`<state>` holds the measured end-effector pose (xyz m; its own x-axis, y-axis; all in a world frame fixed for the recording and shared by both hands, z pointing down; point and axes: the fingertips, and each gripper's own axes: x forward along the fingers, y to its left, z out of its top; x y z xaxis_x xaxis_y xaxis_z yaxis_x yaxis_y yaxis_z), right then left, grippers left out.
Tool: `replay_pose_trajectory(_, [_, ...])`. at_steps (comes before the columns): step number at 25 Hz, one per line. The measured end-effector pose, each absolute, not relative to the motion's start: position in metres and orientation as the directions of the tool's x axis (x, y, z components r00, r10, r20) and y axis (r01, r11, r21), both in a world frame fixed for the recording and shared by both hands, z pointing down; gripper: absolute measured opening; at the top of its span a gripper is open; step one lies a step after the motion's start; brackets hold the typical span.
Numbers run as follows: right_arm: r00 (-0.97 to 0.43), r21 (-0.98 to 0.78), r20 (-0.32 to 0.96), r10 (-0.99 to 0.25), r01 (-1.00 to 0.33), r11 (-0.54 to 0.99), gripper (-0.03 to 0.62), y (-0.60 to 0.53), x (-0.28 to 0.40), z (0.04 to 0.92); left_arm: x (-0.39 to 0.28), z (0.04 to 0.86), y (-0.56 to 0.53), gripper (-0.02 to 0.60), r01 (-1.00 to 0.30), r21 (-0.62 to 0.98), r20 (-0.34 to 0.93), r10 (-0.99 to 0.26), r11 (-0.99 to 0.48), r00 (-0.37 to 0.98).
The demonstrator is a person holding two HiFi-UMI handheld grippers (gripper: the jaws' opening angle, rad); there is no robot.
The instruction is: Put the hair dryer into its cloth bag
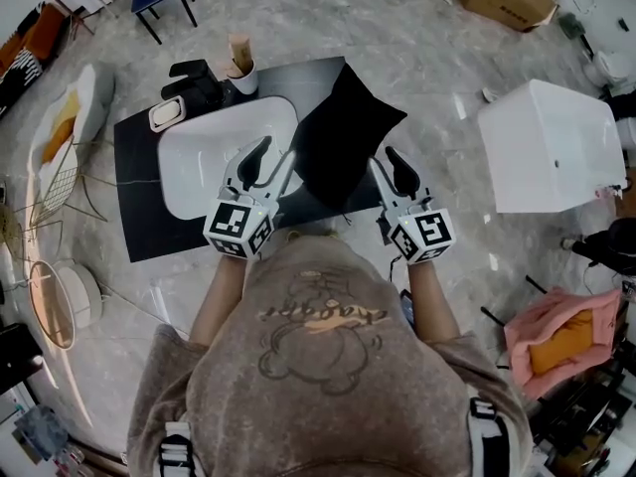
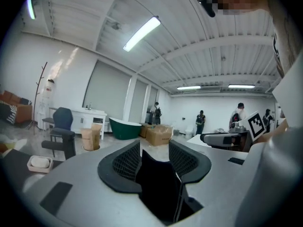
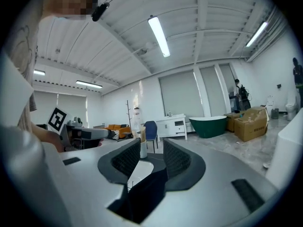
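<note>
A black cloth bag (image 1: 340, 139) hangs in the air over the table, stretched between my two grippers. My left gripper (image 1: 270, 159) holds its left edge; in the left gripper view the black cloth (image 2: 158, 188) fills the gap between the jaws of that gripper (image 2: 154, 152). My right gripper (image 1: 390, 170) holds the right edge, with the cloth (image 3: 142, 193) low between the jaws of that gripper (image 3: 151, 155). A black object (image 1: 194, 82) that may be the hair dryer lies at the table's far left corner, apart from both grippers.
Under the bag is a black table (image 1: 134, 187) with a white basin (image 1: 199, 162) set in it. A beige dish (image 1: 166, 114) and a brown paper cup (image 1: 241, 60) stand at its far edge. A white box (image 1: 552, 142) stands to the right, and a pink bag (image 1: 556, 336) lies on the floor.
</note>
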<state>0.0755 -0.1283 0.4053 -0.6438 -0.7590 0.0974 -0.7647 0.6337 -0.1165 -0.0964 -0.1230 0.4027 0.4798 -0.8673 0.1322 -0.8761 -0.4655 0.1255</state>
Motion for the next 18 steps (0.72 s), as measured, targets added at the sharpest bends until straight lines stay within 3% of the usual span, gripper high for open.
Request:
replay_pose_trajectory(6, [-0.609,-0.118,0.104,-0.786,-0.792,0.599,0.089,-0.122,0.078,0.412,-0.105,0.411,-0.118,0.185,-0.896,0.11,0.13,-0.888,-0.429,0.441])
replay_pose_trajectory(12, [-0.587,-0.086,0.132,-0.799,-0.81,0.581,-0.012,-0.122,0.072,0.421,-0.119,0.417,-0.118,0.036,-0.922,0.117,0.145,-0.912,-0.369,0.383])
replay_pose_trajectory(18, [-0.569,-0.084,0.163,-0.806,-0.822,0.563,-0.011,-0.126,0.076,0.438,-0.13,0.435,-0.121,0.017,-0.936,0.111,0.173,-0.921,-0.333,0.349])
